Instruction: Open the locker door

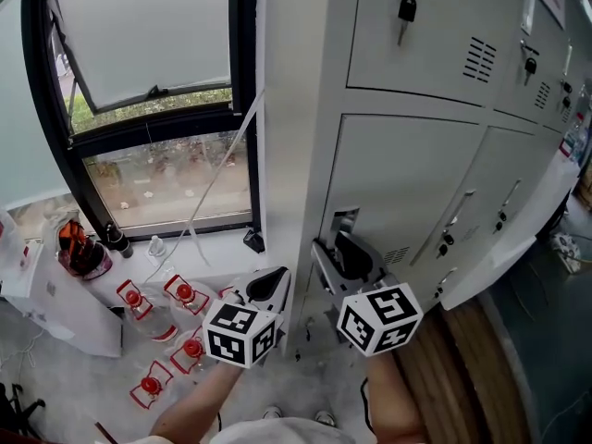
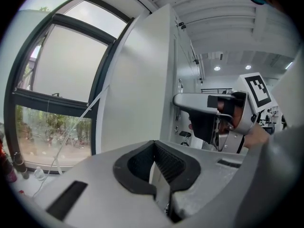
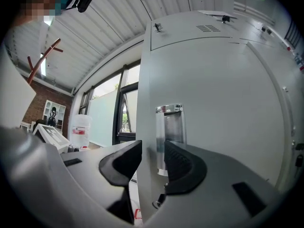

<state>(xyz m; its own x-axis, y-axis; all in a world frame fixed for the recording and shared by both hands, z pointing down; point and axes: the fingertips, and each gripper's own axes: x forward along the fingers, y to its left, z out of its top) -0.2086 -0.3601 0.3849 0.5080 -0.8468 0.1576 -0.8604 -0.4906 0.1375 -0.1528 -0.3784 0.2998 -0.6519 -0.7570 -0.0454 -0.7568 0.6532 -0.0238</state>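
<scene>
Straddling the door point(image 3: 223, 103) edge by the handle point(image 3: 169, 127), at the locker's point(image 1: 305, 109) left edge, the right hand-held gripper point(image 3: 152, 163) is held wide open, nothing gripped. The left hand-held gripper point(image 2: 154, 163) is closed, empty.

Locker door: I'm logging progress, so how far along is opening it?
Done: the right gripper is at the locker door, by its chrome handle. In hand: its jaws stand open either side of the handle edge, not gripping. Left to do: close on the handle and pull. The door looks flush in the head view, so it has not swung yet. The left gripper is shut and empty.
</scene>
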